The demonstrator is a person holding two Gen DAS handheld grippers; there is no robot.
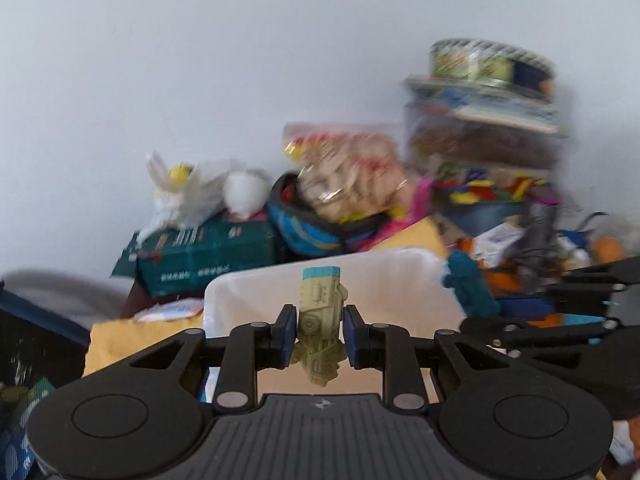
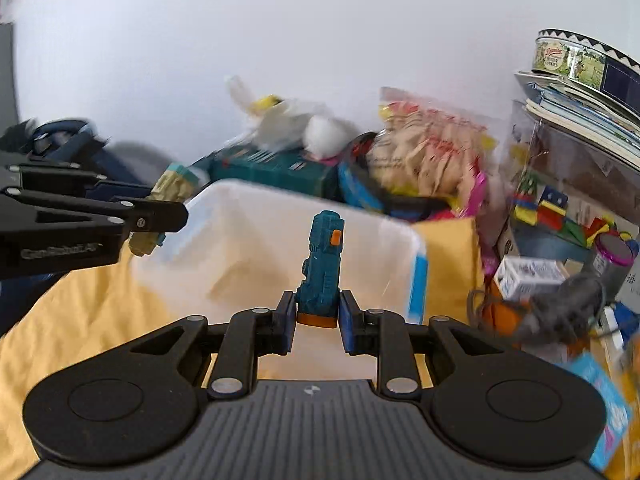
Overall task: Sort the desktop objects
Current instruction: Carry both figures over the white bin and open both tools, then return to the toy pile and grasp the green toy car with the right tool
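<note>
A white wall (image 2: 280, 40) fills the upper half of both views. Below it, a yellow cloth (image 2: 80, 320) covers the desk in the lower left of the right wrist view. A translucent white bin (image 2: 240, 240) stands on the cloth at the centre of both views, its open top facing up.

Behind the bin, clutter lines the wall. At right a stack of books (image 2: 580, 112) carries a round tin (image 2: 580, 60) at the upper right of the frame. To its left lies a clear bag of snacks (image 2: 424, 152), then a dark green box (image 2: 272, 168) with a white plastic bag (image 2: 296, 120) on top. Coloured blocks (image 2: 552, 208) sit at mid right, above a small white carton (image 2: 528, 276).

The left gripper (image 1: 320, 336), lower centre of its own view and at the left edge of the other, is closed on a beige toy (image 1: 322, 320) with a teal end, held upright between the blue pads with the bin behind it. The toy sticks out above and below the pads.

The right gripper (image 2: 317, 316), lower centre of its own view, is clamped on a teal toy (image 2: 322, 268) with an orange base, gripped low down near that base. The toy stands upright, its top in front of the bin's far wall
</note>
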